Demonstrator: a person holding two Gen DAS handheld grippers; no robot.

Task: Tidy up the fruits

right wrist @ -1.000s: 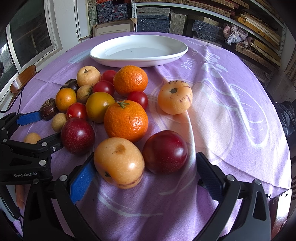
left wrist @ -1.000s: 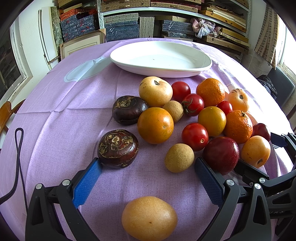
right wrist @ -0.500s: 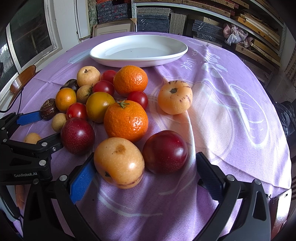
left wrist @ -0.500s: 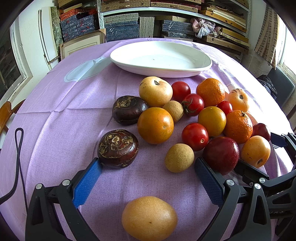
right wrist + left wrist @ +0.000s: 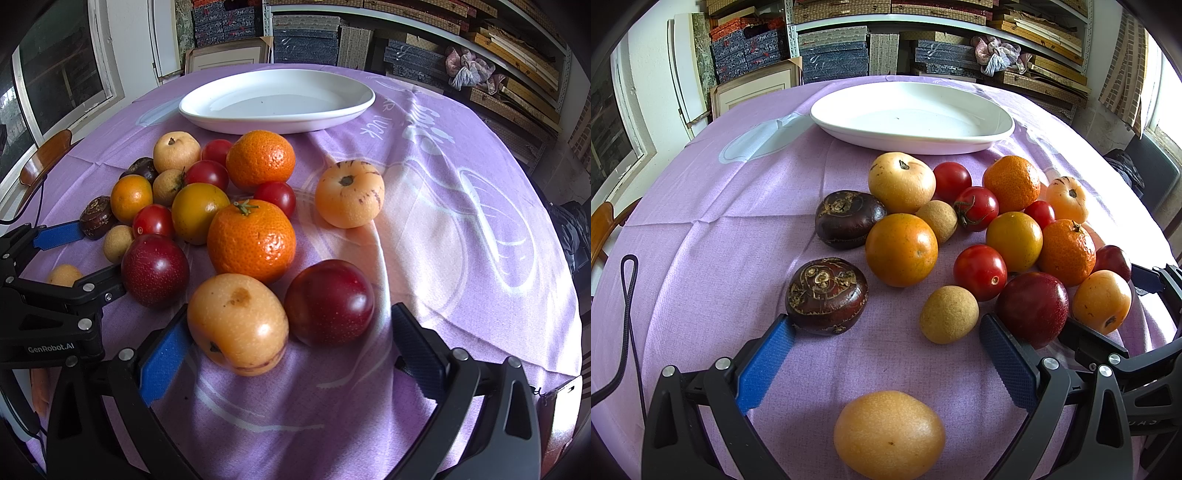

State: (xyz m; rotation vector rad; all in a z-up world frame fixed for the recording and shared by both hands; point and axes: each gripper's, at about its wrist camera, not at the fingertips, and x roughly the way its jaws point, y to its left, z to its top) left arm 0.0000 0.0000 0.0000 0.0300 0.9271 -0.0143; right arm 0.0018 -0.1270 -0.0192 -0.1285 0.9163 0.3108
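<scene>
You are holding both tongs wide and empty; the right tongs [image 5: 291, 339] are straddling a yellow fruit [image 5: 237, 323] and plum [image 5: 329, 302]; the plate [image 5: 221, 118] is lying straight ahead, beyond the pile.

Both wrist views low, close, facing the plate [image 5: 912, 146] — shared fruit pile [image 5: 251, 240]

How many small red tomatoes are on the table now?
4. All sit in the fruit cluster: one nearest the white plate, one with a green stem, one small further right, one nearest. Others may hide behind fruit.
</scene>
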